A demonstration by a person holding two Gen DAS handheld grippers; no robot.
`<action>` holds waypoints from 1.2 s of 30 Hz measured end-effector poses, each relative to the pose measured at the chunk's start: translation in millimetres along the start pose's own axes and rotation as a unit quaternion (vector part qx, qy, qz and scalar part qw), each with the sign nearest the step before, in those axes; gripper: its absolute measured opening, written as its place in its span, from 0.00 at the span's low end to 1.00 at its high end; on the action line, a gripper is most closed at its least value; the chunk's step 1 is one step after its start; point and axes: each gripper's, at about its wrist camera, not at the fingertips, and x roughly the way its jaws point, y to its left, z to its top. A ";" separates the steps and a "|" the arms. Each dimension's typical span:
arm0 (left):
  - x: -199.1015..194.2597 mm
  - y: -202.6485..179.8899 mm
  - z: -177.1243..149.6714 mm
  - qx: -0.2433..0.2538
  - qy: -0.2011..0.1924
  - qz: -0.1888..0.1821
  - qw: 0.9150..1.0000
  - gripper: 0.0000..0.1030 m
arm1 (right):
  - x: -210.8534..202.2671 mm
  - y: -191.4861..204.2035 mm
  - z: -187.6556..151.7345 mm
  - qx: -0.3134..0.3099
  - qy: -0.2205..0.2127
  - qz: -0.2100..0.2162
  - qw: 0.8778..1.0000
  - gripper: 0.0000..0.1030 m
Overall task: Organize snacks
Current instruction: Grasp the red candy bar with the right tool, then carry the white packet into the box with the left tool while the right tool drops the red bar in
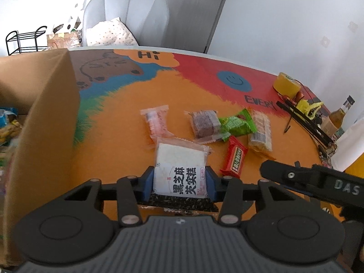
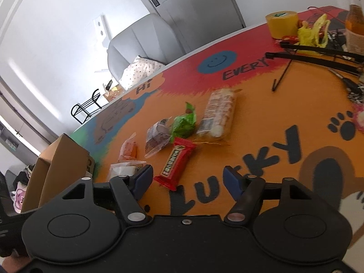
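Clamping my left gripper [image 1: 179, 182] level on the black sesame cake packet [image 1: 179, 170]; my right gripper [image 2: 187, 179], tilted, gapes beside the red snack bar [image 2: 176, 166].

Left gripper [image 1: 179, 182]: matte black linkage arms w/ triangular cut-outs, silver pivot rivets, blue pads on the fingertips [image 1: 146, 183]; ribbed grey body w/ one small centre screw, round black discs either side. Right gripper [image 2: 186, 179]: same black build, blue pads, silver pivots, smooth black body, one screw. Its side bears "DAS" in grey lettering, per left-wrist view.
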 end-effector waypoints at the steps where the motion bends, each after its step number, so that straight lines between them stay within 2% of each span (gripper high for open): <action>1: -0.7 1.9 0.6 -0.002 -0.001 0.001 1.000 0.43 | 2.4 1.8 0.4 -0.001 0.001 0.000 1.000 0.63; 5: -3.0 10.1 3.5 -0.009 -0.006 0.007 1.000 0.43 | 13.1 8.6 2.8 -0.007 0.004 -0.002 1.000 0.57; 13: -2.2 14.8 5.3 -0.012 -0.010 0.004 1.000 0.43 | 34.1 25.1 6.7 -0.027 0.007 -0.022 0.999 0.51; 15: -0.4 15.0 5.1 -0.015 -0.008 0.003 1.000 0.43 | 38.9 28.4 5.2 -0.036 0.014 -0.034 0.999 0.45; 20: 3.6 14.7 1.7 -0.016 -0.002 0.000 1.000 0.43 | 36.4 23.1 1.9 -0.034 0.022 -0.047 0.998 0.19; 27: 3.0 11.6 -3.3 -0.017 0.001 -0.001 1.000 0.43 | 22.7 11.3 -4.0 -0.028 0.017 -0.046 0.998 0.17; 36: -16.9 6.2 0.2 -0.011 -0.017 -0.008 1.000 0.43 | 1.1 15.6 -2.8 -0.026 -0.007 -0.026 0.999 0.17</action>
